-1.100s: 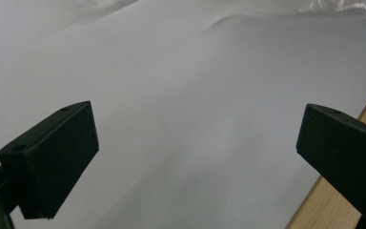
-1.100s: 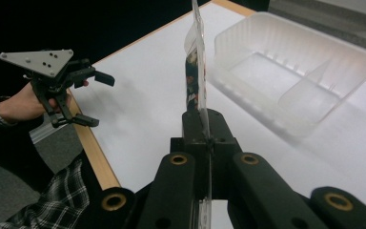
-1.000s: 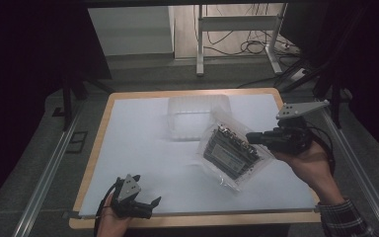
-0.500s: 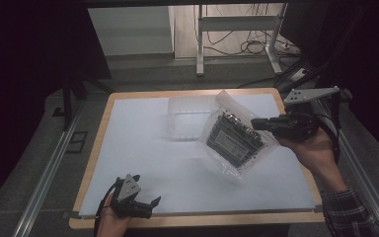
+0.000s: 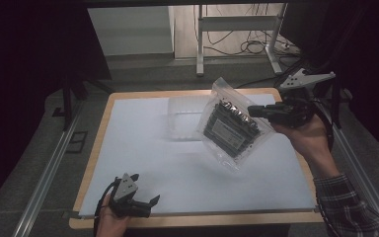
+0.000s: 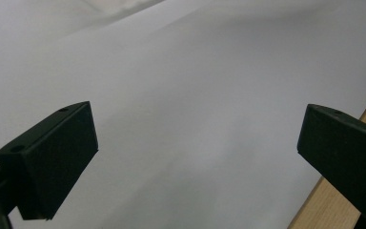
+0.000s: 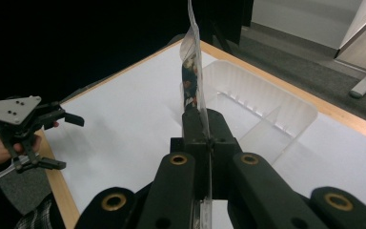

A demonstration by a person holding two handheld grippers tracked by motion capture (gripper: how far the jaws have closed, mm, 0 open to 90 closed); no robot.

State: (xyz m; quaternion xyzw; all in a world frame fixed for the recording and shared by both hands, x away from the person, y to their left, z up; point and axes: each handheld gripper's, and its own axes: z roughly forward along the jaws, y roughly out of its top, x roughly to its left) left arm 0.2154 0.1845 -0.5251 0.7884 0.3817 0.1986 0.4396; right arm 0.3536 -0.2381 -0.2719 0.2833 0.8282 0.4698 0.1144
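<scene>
A clear plastic bag (image 5: 229,123) with dark parts inside hangs tilted above the right half of the white table (image 5: 143,148). My right gripper (image 5: 254,111) is shut on the bag's right edge and holds it in the air. In the right gripper view the bag (image 7: 191,71) stands edge-on, pinched between the closed jaws of my right gripper (image 7: 204,131). My left gripper (image 5: 150,205) rests at the table's near left edge, open with nothing between its jaws. The left gripper (image 6: 195,152) hovers low over bare white surface.
A clear plastic tray (image 5: 185,116) with compartments sits at the back middle of the table, just behind the bag; the same tray (image 7: 262,105) lies beyond the bag in the right gripper view. The wooden table edge (image 6: 343,205) runs beside the left gripper. Dark floor surrounds the table.
My right gripper has lifted the bag off the table and carried it up and toward the back. The left gripper has stayed put.
</scene>
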